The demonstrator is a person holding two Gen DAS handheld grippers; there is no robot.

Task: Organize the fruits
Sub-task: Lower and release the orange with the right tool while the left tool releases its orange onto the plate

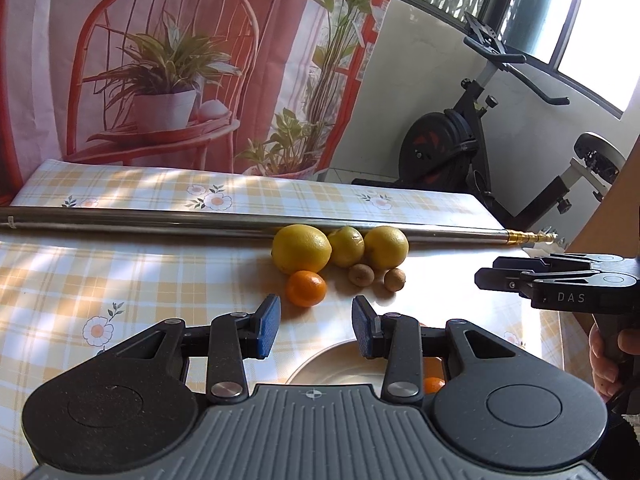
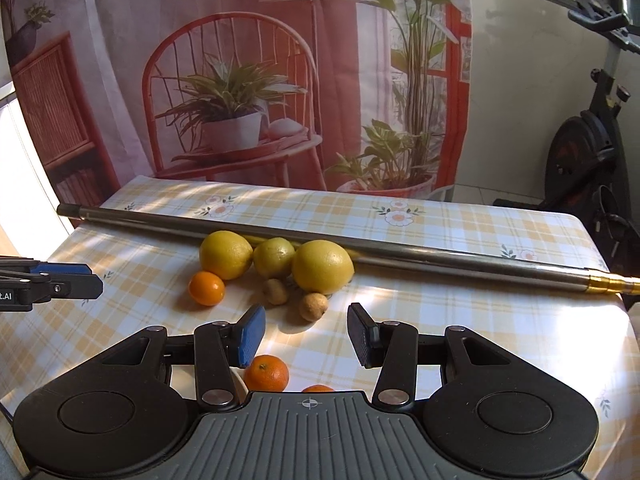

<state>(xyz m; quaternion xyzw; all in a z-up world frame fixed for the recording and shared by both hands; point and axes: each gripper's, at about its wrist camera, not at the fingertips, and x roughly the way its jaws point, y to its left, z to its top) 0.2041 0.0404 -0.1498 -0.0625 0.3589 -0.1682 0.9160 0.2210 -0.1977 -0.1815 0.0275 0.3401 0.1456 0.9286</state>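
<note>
Fruit lies grouped on the checked surface [image 1: 120, 280], and we see both tools held above it, each released with nothing between its blue pads. Three lemons sit in a row touching a long metal pole [image 1: 160, 222]: the left lemon [image 1: 301, 248], the middle lemon [image 1: 345, 246] and the right lemon [image 1: 386, 247]. Just in front of the left one rests a mandarin [image 1: 305, 288], and in front of the other two lie two small brown fruits, perhaps longans; we call them the left brown fruit [image 1: 361, 275] and the right brown fruit [image 1: 395, 279].

From the left wrist view, the left tool [image 1: 316, 326] hovers just short of the mandarin, which sits slightly left of the gap between its fingers. Below that tool we see a pale bowl [image 1: 320, 368], with a bit of orange fruit [image 1: 434, 384] showing at its right edge, mostly hidden by the tool.

From the right wrist view, the right tool [image 2: 302, 334] points at the right brown fruit, which lies just beyond its open fingers. A second mandarin [image 2: 266, 373] sits close under its left finger, and another orange fruit peeks out beside it. The right tool appears at the right edge of the left view, gripped by a hand [image 1: 604, 360].
</note>
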